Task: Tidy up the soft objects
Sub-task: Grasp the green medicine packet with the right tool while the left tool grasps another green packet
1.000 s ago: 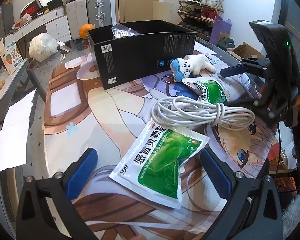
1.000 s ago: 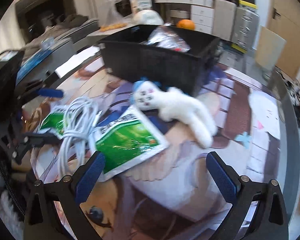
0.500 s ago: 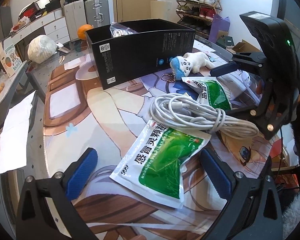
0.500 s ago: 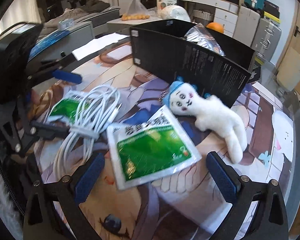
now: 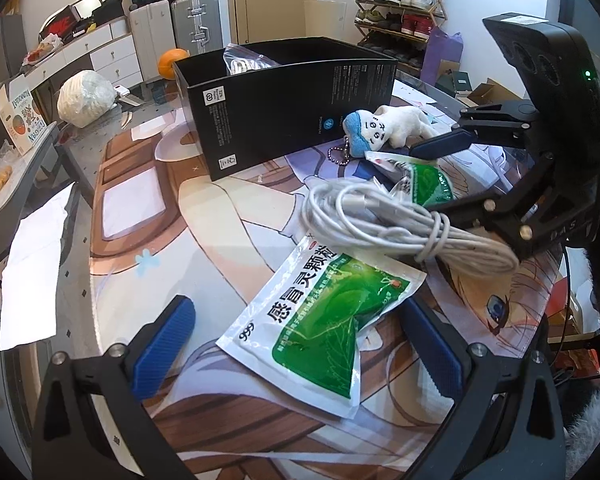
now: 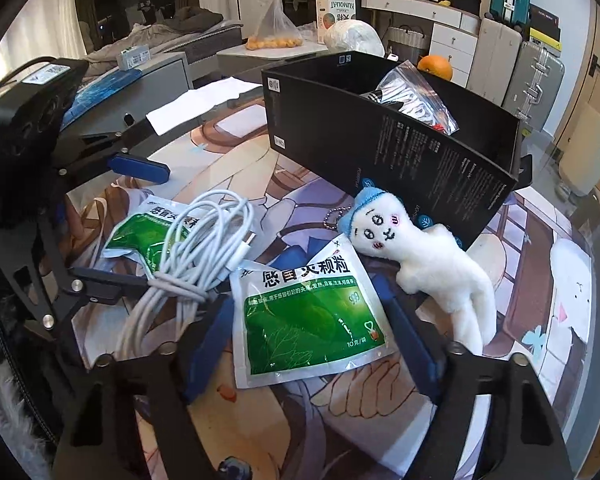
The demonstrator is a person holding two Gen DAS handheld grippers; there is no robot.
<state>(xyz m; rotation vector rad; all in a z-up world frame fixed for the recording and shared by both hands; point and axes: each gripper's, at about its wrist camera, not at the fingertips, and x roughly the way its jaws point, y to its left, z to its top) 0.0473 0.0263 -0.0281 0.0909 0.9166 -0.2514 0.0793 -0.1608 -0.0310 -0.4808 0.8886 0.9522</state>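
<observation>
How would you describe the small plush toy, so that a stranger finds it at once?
Start at the black box. The plush toy lies at the foot of its long side, by a green sachet. Only it is white and furry, with a blue cap and a stitched face.

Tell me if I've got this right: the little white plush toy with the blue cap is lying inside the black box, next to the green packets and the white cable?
Not quite. The plush toy lies outside the black box, on the printed mat against the box's outer wall, as the right wrist view shows. The rest holds: a green packet and the white cable lie beside it.
</observation>
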